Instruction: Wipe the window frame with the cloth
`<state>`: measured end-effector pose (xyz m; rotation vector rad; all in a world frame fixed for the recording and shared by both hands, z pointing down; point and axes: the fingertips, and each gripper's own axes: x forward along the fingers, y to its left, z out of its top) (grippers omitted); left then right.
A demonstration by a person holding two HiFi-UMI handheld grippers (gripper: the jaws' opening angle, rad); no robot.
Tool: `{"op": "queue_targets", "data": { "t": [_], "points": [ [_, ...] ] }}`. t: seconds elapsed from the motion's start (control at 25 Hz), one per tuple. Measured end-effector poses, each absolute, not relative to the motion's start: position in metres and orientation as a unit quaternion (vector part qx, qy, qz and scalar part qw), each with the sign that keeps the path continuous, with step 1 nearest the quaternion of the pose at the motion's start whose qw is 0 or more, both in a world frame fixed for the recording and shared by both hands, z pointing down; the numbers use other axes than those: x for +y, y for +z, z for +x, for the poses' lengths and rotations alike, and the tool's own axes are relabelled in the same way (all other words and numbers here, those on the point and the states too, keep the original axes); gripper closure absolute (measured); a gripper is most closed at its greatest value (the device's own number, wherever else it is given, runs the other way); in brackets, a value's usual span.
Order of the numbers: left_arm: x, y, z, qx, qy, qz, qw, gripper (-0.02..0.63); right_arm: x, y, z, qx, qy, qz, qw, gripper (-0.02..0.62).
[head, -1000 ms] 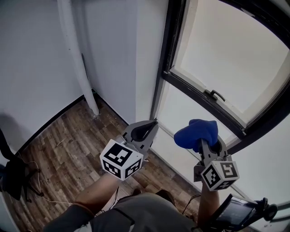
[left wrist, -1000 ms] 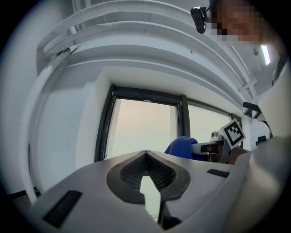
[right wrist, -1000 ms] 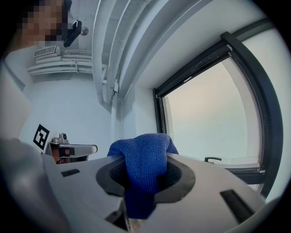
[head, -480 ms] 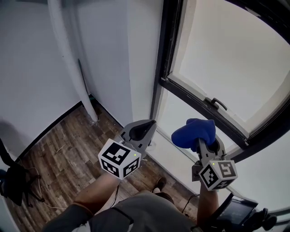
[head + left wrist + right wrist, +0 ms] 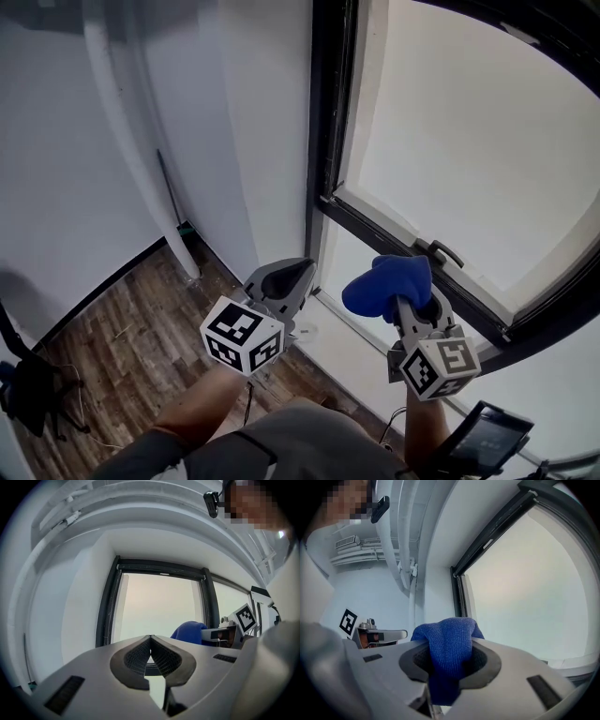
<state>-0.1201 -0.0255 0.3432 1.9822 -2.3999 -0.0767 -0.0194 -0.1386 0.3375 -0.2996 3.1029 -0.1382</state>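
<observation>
A blue cloth (image 5: 386,284) bulges out of my right gripper (image 5: 401,298), which is shut on it a little below the black window frame (image 5: 323,131). The same cloth (image 5: 449,653) fills the jaws in the right gripper view, with the frame (image 5: 458,596) just beyond. My left gripper (image 5: 298,272) is shut and holds nothing, to the left of the cloth and close to the frame's lower left corner. Seen from the left gripper view, its fingertips (image 5: 150,638) meet in front of the dark frame (image 5: 108,603), and the cloth (image 5: 188,633) shows at the right.
A window handle (image 5: 441,251) sits on the frame's lower bar, just right of the cloth. A white pipe (image 5: 131,141) runs down the wall at the left to the wooden floor (image 5: 112,328). A dark device (image 5: 478,436) lies low at the right.
The view has tilted up, so the window frame shows larger and lower. Both grippers have drifted slightly left and stay near the frame's lower left corner; the cloth stays gripped.
</observation>
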Motion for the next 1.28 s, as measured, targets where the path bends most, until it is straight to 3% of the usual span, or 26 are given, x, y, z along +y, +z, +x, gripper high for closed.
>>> {"op": "queue_targets", "data": {
  "t": [0.6, 1.28],
  "points": [
    [-0.111, 0.359, -0.192, -0.788, -0.017, 0.615, 0.032, 0.597, -0.219, 0.356, -0.099, 0.997, -0.054, -0.057, -0.008, 0.472],
    [-0.146, 0.364, -0.333, -0.767, -0.021, 0.641, 0.021, 0.597, -0.250, 0.364, -0.243, 0.993, -0.040, -0.105, -0.025, 0.472]
  ]
}}
